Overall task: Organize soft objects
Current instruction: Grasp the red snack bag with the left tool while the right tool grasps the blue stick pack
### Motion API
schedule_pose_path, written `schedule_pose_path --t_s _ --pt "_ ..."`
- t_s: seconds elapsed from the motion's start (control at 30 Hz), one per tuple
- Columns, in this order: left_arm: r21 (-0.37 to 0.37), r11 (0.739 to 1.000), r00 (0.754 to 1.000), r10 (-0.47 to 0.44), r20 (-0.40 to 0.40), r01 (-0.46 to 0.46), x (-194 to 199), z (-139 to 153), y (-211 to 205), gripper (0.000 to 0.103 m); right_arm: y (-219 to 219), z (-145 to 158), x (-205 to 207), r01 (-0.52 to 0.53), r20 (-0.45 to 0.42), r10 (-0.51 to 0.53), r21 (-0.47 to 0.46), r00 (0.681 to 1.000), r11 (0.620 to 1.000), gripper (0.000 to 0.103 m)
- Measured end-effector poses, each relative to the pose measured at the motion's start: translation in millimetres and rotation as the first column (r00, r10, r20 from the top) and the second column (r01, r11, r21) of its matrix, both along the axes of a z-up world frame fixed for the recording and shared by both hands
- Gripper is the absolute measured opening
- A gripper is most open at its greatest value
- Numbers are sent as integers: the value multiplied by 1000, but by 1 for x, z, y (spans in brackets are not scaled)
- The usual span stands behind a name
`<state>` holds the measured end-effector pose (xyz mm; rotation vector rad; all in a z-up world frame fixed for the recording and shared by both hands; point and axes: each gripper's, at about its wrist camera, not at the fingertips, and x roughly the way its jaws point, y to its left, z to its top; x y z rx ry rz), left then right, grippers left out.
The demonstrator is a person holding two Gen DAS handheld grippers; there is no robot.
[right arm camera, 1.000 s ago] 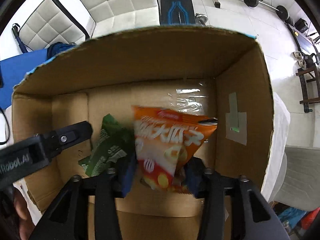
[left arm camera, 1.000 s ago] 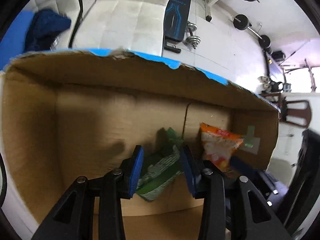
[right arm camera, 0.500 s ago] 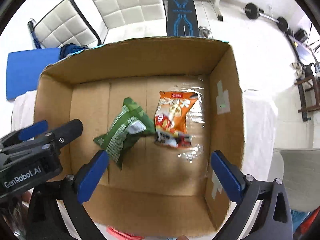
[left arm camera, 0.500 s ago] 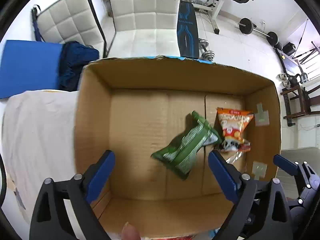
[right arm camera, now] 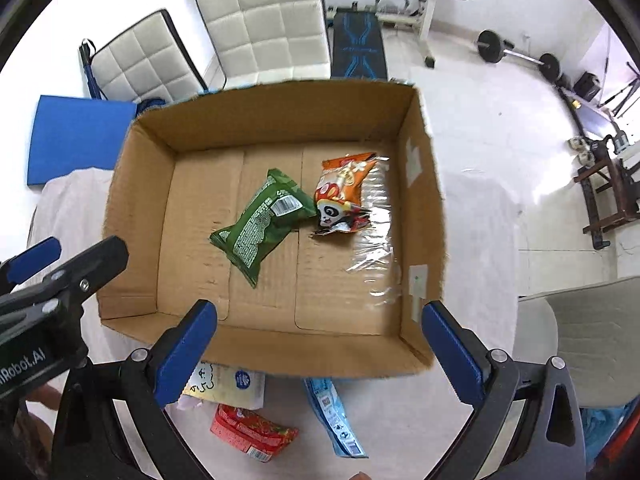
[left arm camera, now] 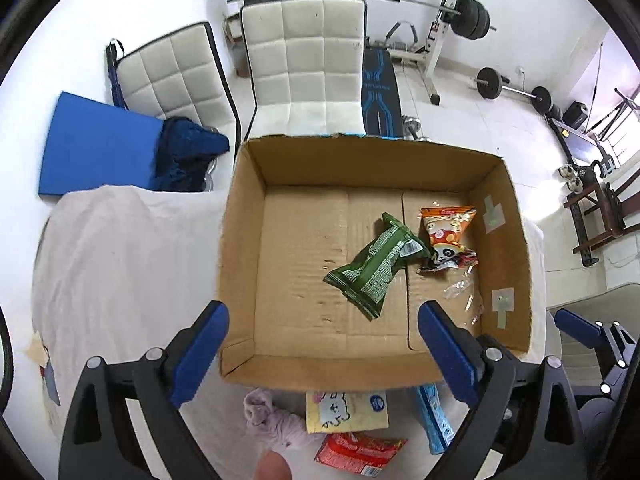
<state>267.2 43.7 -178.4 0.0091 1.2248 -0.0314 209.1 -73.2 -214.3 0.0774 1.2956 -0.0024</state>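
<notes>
Both claws hung released and empty above the open brown cardboard box [left arm camera: 240,240]: the left gripper [left arm camera: 320,344] and the right gripper [right arm camera: 320,344] each had their blue-padded fingers spread wide. On the box floor lay a green crinkly snack packet [right arm camera: 260,224], and just beside it, toward 3 o'clock, touching at one corner, an orange snack packet with a panda face [right arm camera: 344,196].

The step in hand looked to be fetching the next soft thing from the white cloth-covered table [left arm camera: 120,260] at 6 o'clock, outside the box's near wall. There waited a red foil packet [right arm camera: 252,432], a pale yellow packet with a cartoon drawing [left arm camera: 346,414], a light blue slim packet [right arm camera: 334,416] and a lilac soft toy [left arm camera: 276,418]. Done well, each claw would drop straight over one item, pinch across its narrow middle instead of a slippery edge, and squeeze lightly so the contents were not crushed.

Readable writing was scarce: "nRobot.AI" on the left gripper's body in the right wrist view, a barcode label on the green packet, and fine print too small to read.
</notes>
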Motion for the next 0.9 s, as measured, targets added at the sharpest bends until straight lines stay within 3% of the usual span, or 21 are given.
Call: schedule_pose_path --t_s 0.17,0.3,0.47,0.53,0.63,0.73,0.9 --pt "-5 1000 1000 -1 31 1 -22 15 2 97 -3 20 -21 13 47 -13 20 999 1000 103" --pt "-9 1000 999 18 30 -18 -46 15 12 97 -5 22 -43 1 30 -2 31 1000 1000 103" --pt "26 996 989 91 -119 -89 -92 -38 31 97 -10 -24 -74 -16 -87 17 9 996 1000 103" --pt "-8 991 963 130 -236 -136 -110 -74 39 97 -14 -58 -86 -11 -158 11 4 987 1000 103" --pt "-94 962 885 193 -424 -255 -139 -134 48 97 -20 -102 -99 8 -238 -3 19 971 1000 103" --pt "-155 930 824 207 -527 -333 -156 -174 44 97 -23 -137 -106 18 -298 -9 29 955 999 100" --pt "-213 868 764 249 -595 -449 -155 -212 34 97 -25 -165 -111 31 -349 -10 54 937 998 89"
